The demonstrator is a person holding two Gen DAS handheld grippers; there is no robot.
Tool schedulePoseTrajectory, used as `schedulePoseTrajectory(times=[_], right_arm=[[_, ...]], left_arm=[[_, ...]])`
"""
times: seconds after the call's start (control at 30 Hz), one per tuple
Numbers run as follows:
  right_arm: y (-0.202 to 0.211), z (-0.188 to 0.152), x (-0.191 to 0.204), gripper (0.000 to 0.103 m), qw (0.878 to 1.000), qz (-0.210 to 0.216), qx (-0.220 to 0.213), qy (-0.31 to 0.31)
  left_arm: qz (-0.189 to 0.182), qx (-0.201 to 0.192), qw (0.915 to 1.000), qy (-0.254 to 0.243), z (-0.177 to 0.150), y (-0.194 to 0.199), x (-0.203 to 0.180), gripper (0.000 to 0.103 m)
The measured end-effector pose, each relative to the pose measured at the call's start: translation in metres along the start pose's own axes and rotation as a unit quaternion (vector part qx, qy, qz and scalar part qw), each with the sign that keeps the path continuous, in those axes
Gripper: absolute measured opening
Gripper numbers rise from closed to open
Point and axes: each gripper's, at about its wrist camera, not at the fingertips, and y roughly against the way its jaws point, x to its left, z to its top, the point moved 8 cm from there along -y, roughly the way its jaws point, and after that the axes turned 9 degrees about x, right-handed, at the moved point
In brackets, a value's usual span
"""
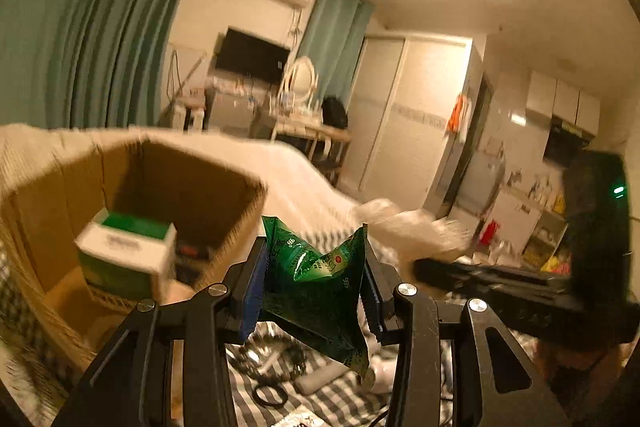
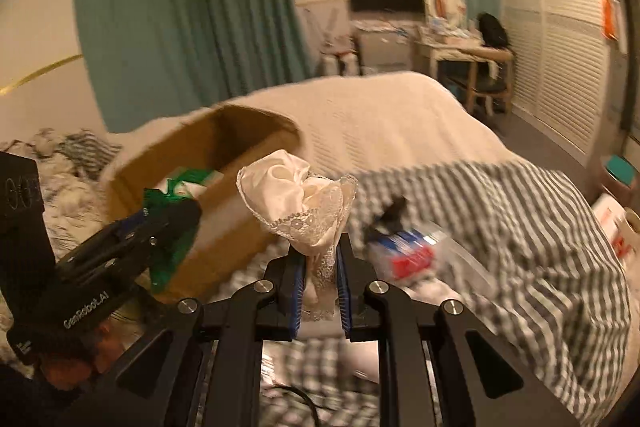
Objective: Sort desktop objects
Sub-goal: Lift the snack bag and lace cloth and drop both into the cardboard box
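Left hand-held gripper point(image 1: 314, 291) is clamped on a crumpled green packet point(image 1: 316, 283), pads pressing both sides, packet held up in the air above the bed w/ the striped cover point(image 1: 332, 399). Just past it, to the left, sits an open cardboard box point(image 1: 48, 195) on the bed; inside the box there's a green-and-white carton point(image 1: 128, 255), leaning against the near-left wall.

Right hand-held gripper point(image 2: 319, 283) is nearly closed, pinching a bunched white lace cloth point(image 2: 296, 203) by its lower end; the rest of the cloth puffs out above the tips. It's also lifted off the bed, close to the box's right corner point(image 2: 280, 135).

From the right wrist view the left one shows at the left edge, green packet poking out toward the box. On the striped cover, right of the cloth, lies a clear bag w/ blue-and-red print point(image 2: 412, 255), blurred. A black hair tie point(image 1: 270, 395) lies on the cover below the packet.
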Motion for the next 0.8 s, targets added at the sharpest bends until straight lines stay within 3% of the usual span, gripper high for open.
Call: schedulePoseTrajectory(times=[0.17,0.3,0.53,0.7,0.8], right_arm=[[-0.004,0.032,0.044,0.014,0.998,0.04,-0.019,0.044],[-0.022,0.053,0.075,0.014,0.995,0.072,-0.022,0.068],[-0.072,0.075,0.117,0.014,0.991,0.092,-0.013,0.094],[-0.095,0.079,0.126,0.014,0.991,0.091,-0.009,0.093],[-0.099,0.08,0.12,0.031,0.993,0.089,-0.009,0.075]], left_arm=[[0.01,-0.034,0.9993,0.011,0.029,0.037,0.017,0.043],[0.055,-0.039,0.9973,0.029,0.039,0.045,0.05,0.043],[0.14,-0.028,0.9874,0.068,0.03,0.042,0.11,0.043],[0.136,-0.002,0.9878,0.076,0.013,0.027,0.119,0.043],[0.142,0.013,0.9875,0.068,0.009,0.017,0.116,0.047]])
